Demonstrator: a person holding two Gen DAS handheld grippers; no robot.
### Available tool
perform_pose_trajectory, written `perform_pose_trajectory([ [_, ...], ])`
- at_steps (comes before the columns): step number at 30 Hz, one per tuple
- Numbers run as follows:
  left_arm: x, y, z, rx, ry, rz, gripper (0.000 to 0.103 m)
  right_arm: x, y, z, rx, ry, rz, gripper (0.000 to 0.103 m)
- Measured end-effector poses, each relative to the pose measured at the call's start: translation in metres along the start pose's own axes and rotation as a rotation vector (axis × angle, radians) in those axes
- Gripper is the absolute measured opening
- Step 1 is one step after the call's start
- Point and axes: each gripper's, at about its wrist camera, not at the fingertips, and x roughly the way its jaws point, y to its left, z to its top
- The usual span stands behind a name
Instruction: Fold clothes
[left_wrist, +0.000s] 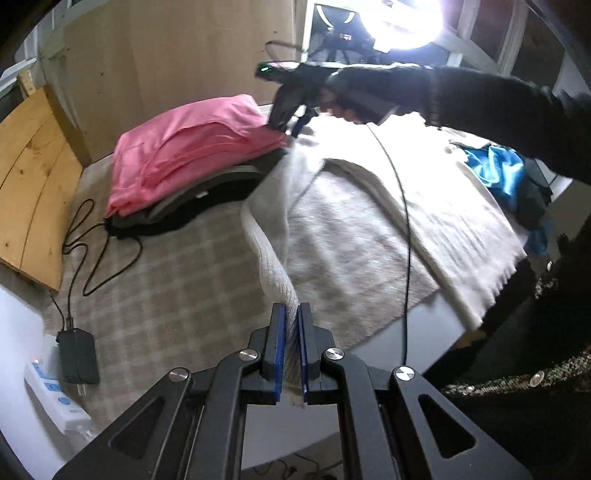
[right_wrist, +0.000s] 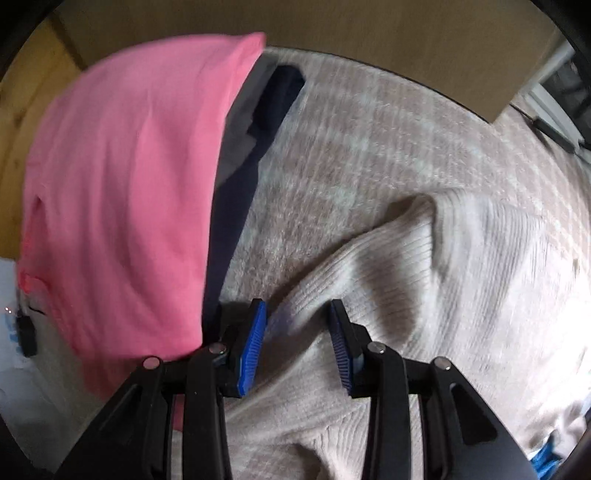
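Observation:
A cream ribbed sweater (left_wrist: 406, 192) lies spread over the checked tablecloth (left_wrist: 166, 277). My left gripper (left_wrist: 291, 308) is shut on a ribbed edge of the sweater, which rises off the table as a taut strip. My right gripper (left_wrist: 286, 125), held by a hand in a dark sleeve, is at the sweater's far corner beside the pink folded garment (left_wrist: 184, 155). In the right wrist view the right gripper (right_wrist: 297, 306) stands open, its blue pads (right_wrist: 255, 339) low over a sweater (right_wrist: 406, 258) fold. The pink garment (right_wrist: 122, 184) sits to its left.
The pink garment tops a stack of grey (right_wrist: 236, 147) and dark (right_wrist: 273, 96) folded clothes. A blue garment (left_wrist: 498, 173) lies in a pile at the right. A black adapter (left_wrist: 77, 354), power strip (left_wrist: 55, 391) and cables lie at the left, by a wooden board (left_wrist: 29, 184).

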Motion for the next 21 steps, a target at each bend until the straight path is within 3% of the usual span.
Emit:
perform_pose_trajectory([
  [2, -0.005, -0.007, -0.002, -0.013, -0.008, 0.008, 0.006, 0.0, 0.006, -0.004, -0.063, -0.005, -0.039, 0.031],
  [4, -0.012, -0.018, -0.002, -0.024, -0.025, 0.037, 0.006, -0.003, 0.003, -0.007, -0.091, 0.003, -0.027, 0.007],
  [7, -0.023, -0.043, 0.001, -0.02, -0.047, 0.085, 0.006, -0.021, -0.029, -0.016, -0.027, 0.004, 0.104, 0.007],
  [11, -0.032, -0.093, 0.008, 0.016, -0.06, 0.147, 0.006, -0.033, -0.073, -0.039, -0.015, 0.003, 0.136, 0.007],
  [15, -0.026, -0.172, 0.015, 0.059, -0.049, 0.17, 0.006, -0.046, -0.116, -0.062, -0.003, 0.002, 0.168, 0.007],
  [18, 0.002, -0.225, 0.008, 0.053, 0.044, 0.06, 0.012, -0.055, -0.148, -0.079, 0.006, 0.001, 0.192, 0.01],
  [19, 0.013, -0.246, 0.0, 0.08, 0.092, 0.06, 0.013, -0.058, -0.159, -0.085, 0.009, 0.0, 0.2, 0.016],
  [21, 0.024, -0.271, -0.016, 0.075, 0.155, 0.072, 0.013, -0.064, -0.181, -0.096, 0.015, -0.001, 0.216, 0.016],
])
